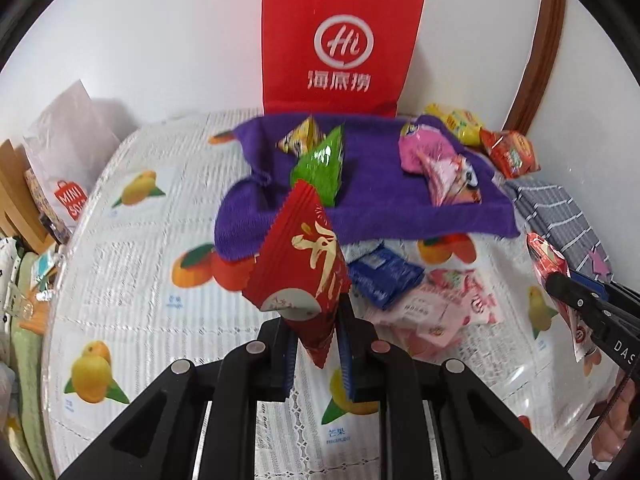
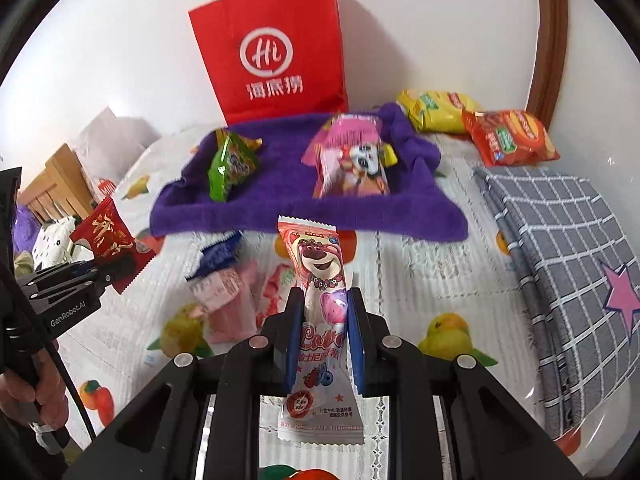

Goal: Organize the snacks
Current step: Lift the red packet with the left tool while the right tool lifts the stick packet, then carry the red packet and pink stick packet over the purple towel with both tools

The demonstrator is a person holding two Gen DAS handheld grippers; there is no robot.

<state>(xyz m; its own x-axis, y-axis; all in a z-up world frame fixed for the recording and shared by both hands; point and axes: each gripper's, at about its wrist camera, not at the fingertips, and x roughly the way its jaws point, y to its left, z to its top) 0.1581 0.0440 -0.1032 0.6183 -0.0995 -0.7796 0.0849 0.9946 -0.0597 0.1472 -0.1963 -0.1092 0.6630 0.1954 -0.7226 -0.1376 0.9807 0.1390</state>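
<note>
1. Left gripper (image 1: 314,334): you've got its jaws pinched down on the red snack packet (image 1: 298,276) w/ gold script. Packet sticks up and fwd from the pads, raised off the tablecloth (image 1: 120,264), in front of the purple towel (image 1: 280,228). Same unit shows in the right wrist view at far left (image 2: 110,274), packet (image 2: 112,242) in its tip.

2. Right gripper (image 2: 324,312): jaws drawn in on the pink bear lollipop packet (image 2: 320,308), clamped approx mid-length; top end points toward the towel (image 2: 280,208), bottom end hangs back btwn the finger bases. In the left wrist view it sits at right edge (image 1: 560,284).

3. Purple towel: spread at the back of the table, in front of the red paper bag (image 1: 340,40), which stands against the wall.
 - Left part: green packet (image 1: 320,168), w/ a yellow packet (image 1: 298,138) just behind it.
 - Right part: pink panda packet (image 2: 352,160).

4. Loose pile on the tablecloth, near side of the towel: blue packet (image 1: 382,276) and pale pink packets (image 1: 432,312), touching one another.

5. Back right corner, beside the towel: yellow bag (image 2: 436,110) and orange-red bag (image 2: 508,138), side by side.

6. Grey checked cloth (image 2: 560,248): lies along the right side of the table.
</note>
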